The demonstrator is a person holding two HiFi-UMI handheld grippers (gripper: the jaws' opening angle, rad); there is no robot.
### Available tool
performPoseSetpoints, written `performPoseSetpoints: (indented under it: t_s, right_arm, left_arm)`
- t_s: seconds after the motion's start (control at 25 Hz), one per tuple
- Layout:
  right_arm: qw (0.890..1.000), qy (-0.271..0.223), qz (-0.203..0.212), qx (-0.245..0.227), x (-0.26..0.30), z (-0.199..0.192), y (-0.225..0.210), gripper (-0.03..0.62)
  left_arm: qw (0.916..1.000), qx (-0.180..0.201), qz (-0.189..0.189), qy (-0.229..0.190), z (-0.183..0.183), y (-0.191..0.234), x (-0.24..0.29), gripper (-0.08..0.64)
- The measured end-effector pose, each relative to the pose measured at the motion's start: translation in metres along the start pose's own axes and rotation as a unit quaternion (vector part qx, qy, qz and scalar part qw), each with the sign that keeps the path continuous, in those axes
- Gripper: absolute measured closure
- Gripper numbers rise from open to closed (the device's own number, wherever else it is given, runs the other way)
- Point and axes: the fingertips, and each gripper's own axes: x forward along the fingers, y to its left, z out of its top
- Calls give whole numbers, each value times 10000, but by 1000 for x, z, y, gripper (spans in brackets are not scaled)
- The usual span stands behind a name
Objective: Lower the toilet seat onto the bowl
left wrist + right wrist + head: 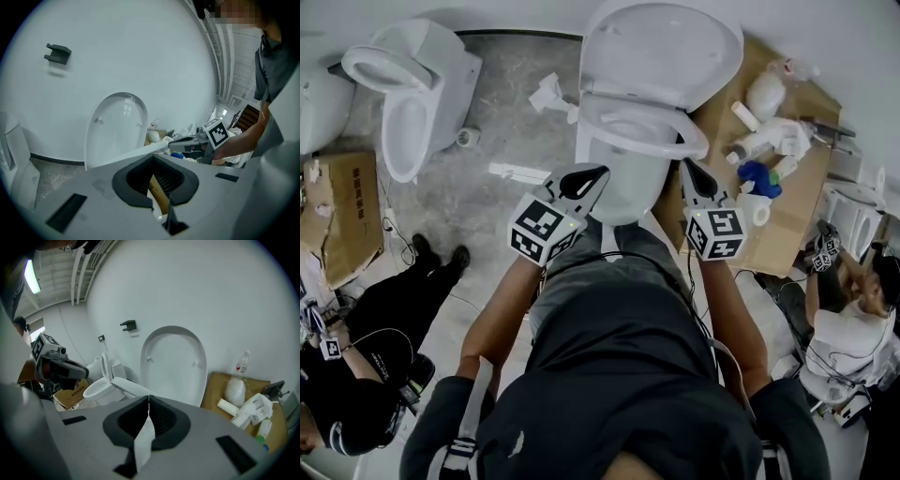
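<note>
Left gripper view shows the right gripper (pixel 173 146) pinching the tilted toilet seat (pixel 125 155); left gripper (pixel 592 175) pressed together.

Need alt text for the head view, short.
Seen from above, a person stands over a white toilet with its lid up and the seat over the bowl. The right gripper is at the seat's right rim, the left gripper at the bowl's front left. A second toilet stands upper left.
</note>
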Motion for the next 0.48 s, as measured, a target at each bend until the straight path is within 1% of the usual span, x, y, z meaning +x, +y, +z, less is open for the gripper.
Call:
performPoseSetpoints:
  t_s: [0.24,0.48]
  right_arm:
    - [9997,178,104,105,-6,-18,9,583]
    - [9991,359,209,98,-10,-32,16,583]
  left_arm:
    - [10000,-50,-5,59,-4,0,5,555]
    - [9999,-82,10,82,-5,2,8,555]
